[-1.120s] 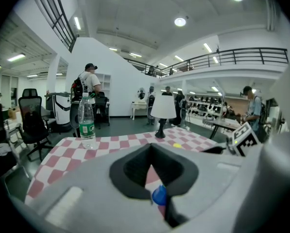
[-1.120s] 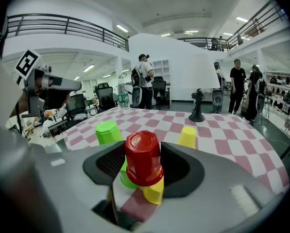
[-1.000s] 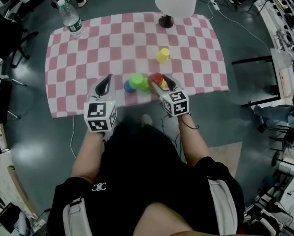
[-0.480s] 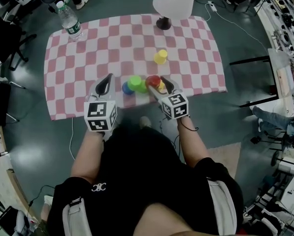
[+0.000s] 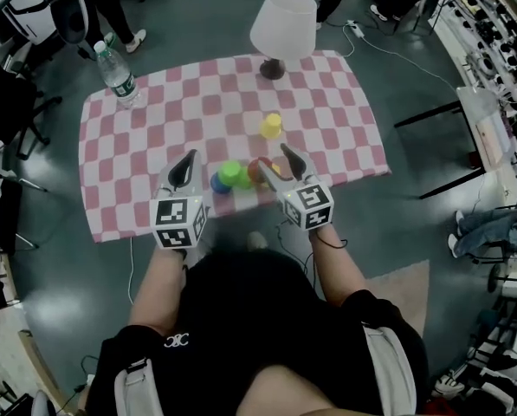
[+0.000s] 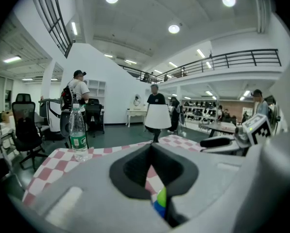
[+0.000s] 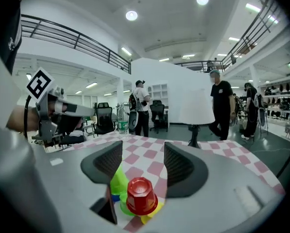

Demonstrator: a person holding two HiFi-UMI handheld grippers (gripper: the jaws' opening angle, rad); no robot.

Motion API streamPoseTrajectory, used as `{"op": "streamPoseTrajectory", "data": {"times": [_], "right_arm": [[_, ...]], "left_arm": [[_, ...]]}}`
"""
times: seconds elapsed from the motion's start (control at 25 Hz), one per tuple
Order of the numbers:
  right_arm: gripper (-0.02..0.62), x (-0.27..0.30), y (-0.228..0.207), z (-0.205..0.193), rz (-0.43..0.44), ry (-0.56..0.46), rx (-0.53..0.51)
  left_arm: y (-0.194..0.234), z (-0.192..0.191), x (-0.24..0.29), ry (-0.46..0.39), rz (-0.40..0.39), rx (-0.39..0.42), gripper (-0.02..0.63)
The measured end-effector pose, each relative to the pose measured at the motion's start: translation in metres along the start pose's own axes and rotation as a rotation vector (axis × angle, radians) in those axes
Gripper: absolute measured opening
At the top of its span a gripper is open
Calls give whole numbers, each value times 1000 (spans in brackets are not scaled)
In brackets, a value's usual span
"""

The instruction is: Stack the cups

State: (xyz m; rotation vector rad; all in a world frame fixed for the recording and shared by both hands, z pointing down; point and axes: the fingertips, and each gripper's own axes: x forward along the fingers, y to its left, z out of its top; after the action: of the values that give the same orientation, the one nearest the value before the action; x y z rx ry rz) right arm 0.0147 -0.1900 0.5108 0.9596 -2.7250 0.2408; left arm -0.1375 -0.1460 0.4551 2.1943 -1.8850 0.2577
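A red cup [image 7: 141, 194] sits upside down on a yellow cup [image 7: 152, 213] near the table's front edge. Both lie below and just ahead of my right gripper [image 7: 143, 154]. Its jaws have just been opening and stand wide, with nothing between the pads. A green cup [image 5: 230, 173] and a blue cup [image 5: 219, 183] stand just left of the red cup [image 5: 257, 170]. A second yellow cup [image 5: 271, 126] stands alone farther back. My left gripper [image 5: 189, 157] hovers left of the blue cup with its fingertips together and holds nothing.
The pink checked tablecloth [image 5: 154, 120] covers the table. A white lamp [image 5: 281, 26] stands at the back edge and a water bottle [image 5: 113, 72] at the back left corner. Office chairs and standing people surround the table.
My right gripper has lifted up off the red cup and its jaws have spread wider. The red cup stays on the yellow one. The left gripper has hardly shifted.
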Motion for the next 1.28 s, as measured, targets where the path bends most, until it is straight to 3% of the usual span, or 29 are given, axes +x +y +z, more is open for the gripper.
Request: {"op": "streamPoseTrajectory", "data": {"times": [0.16,0.32,0.4,0.8,1.28], "right_arm": [[252,-7,-9,38,-66,-91,-25],[45,-17,-14,70,-108,-181,-27],[-2,-21,-19,80,-141,-204,-15],[-2,-30,-39,95,-215,-250,6],[-2,-53,-80,71,-247,-216,41]], "left_arm": [[-5,14,4,-30,-12,0,-2],[-12,31,8,-65,-22,16,-2],[-16,38,11,-80,-26,24,-2],[-27,55,23,-108,-33,44,-2],[-64,54,44,-96,-46,56,-2]]}}
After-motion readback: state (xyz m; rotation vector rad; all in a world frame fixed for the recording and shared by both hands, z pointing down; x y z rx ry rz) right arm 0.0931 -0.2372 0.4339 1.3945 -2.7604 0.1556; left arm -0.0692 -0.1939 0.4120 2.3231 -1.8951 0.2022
